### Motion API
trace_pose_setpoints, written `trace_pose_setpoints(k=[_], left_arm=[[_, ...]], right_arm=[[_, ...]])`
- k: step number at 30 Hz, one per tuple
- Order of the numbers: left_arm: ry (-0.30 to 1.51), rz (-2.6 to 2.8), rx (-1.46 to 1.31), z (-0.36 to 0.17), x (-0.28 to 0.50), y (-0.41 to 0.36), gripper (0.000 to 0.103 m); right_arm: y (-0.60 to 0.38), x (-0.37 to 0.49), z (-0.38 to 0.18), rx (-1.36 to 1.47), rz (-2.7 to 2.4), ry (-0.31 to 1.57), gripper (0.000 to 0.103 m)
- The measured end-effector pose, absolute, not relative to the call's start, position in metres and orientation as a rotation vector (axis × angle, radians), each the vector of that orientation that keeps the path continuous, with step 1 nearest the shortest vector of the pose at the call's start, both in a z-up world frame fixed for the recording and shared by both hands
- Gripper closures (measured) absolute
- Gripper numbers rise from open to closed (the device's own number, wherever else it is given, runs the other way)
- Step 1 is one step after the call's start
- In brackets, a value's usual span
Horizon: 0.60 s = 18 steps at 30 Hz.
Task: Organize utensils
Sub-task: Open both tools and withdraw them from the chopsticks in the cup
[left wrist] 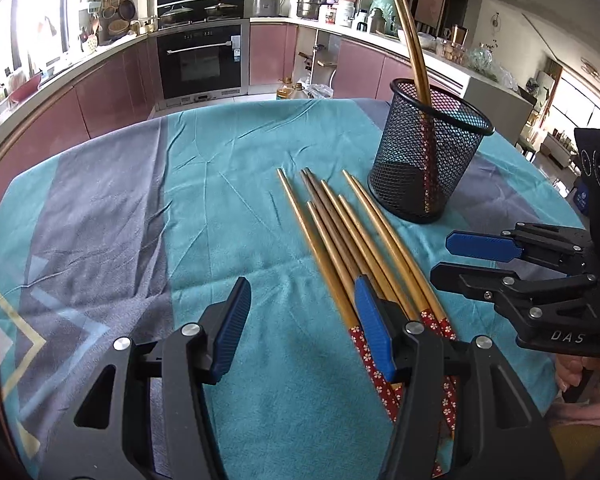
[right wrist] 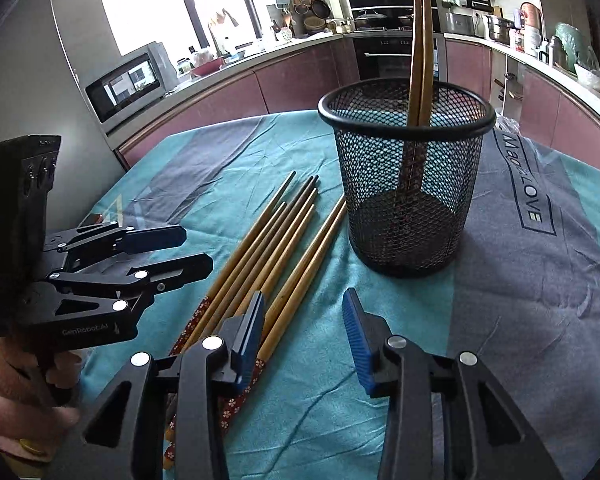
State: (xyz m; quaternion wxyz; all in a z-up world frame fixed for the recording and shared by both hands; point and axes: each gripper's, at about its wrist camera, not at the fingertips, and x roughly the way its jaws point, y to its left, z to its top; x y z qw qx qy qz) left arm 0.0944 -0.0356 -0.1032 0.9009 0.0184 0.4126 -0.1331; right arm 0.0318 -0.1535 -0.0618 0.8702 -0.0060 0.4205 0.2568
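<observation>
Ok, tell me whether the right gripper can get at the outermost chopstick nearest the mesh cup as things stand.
Probably yes. The right gripper is open and empty, right above the handle ends of the loose chopsticks. The mesh cup stands apart from them and the left gripper sits on the row's far side, so nothing blocks it.

The left tool (left wrist: 300, 324) hangs with its jaws apart and empty over the surface (left wrist: 204, 216), its right finger above the loose chopsticks (left wrist: 352, 236). Two more chopsticks (left wrist: 414, 56) stand in the black mesh cup (left wrist: 424, 160). The right tool (left wrist: 444, 256) hovers at the right edge, jaws parted.
</observation>
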Motion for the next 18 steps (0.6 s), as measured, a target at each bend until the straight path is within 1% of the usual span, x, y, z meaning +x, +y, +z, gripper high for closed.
trace_pose_setpoints(k=[1,7,14,16,18], left_arm=[[0.856,-0.278,0.037,-0.104,0.095,-0.038,0.05],[0.885,-0.264,0.054,-0.112,0.101,-0.043,0.054],[0.896,-0.268,0.038,-0.116,0.104,-0.041,0.054],[0.895,-0.267,0.039,-0.115,0.104,-0.042,0.056],[0.894,-0.272,0.035,-0.115,0.104,-0.04,0.062]], right_arm=[[-0.152,0.033,-0.063,-0.016,0.53,0.884,0.069],[-0.149,0.035,-0.072,-0.03,0.513,0.899,0.072],[-0.144,0.035,-0.075,-0.058,0.5,0.905,0.072],[-0.147,0.035,-0.075,-0.059,0.497,0.908,0.073],[-0.15,0.036,-0.074,-0.059,0.49,0.911,0.074]])
